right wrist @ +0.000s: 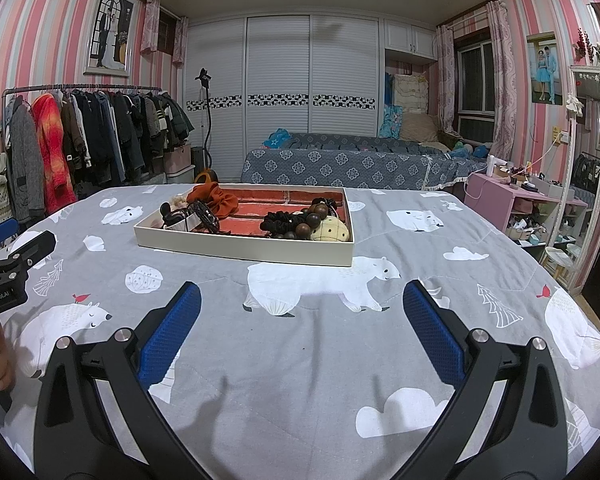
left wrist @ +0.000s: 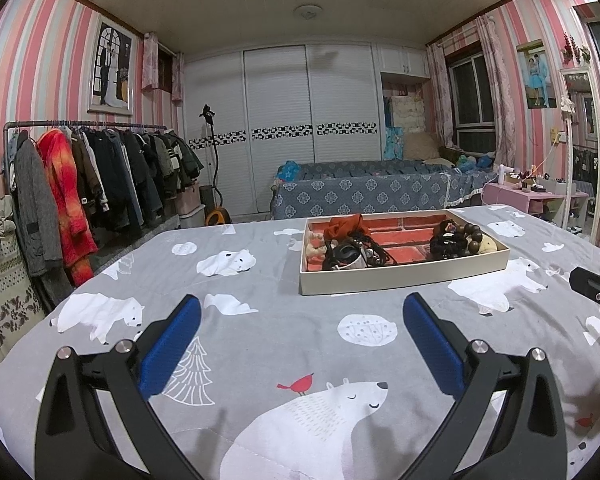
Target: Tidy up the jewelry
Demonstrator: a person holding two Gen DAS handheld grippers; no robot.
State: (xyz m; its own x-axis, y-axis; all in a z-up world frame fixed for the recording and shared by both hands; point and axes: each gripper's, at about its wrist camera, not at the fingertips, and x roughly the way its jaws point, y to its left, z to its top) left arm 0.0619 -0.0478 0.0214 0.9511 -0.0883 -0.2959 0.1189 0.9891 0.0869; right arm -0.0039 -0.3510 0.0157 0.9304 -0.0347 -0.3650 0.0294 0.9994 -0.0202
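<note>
Both left tongs [left wrist: 302, 316] and right tongs [right wrist: 302, 304] gape empty over the bed [left wrist: 284, 344]; jewelry tray [left wrist: 400, 278] sits well ahead of both, so approach low, level, singling one item from the tangle.

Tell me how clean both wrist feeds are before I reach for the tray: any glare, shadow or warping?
Left wrist: strong fisheye bend at the walls, dark vignette in the corners, soft claw shadows on the bedspread near the open left claw; tray is sharp and evenly lit. Right wrist: same barrel warp, faint shadows below the open right claw, no glare on the tray.
</note>
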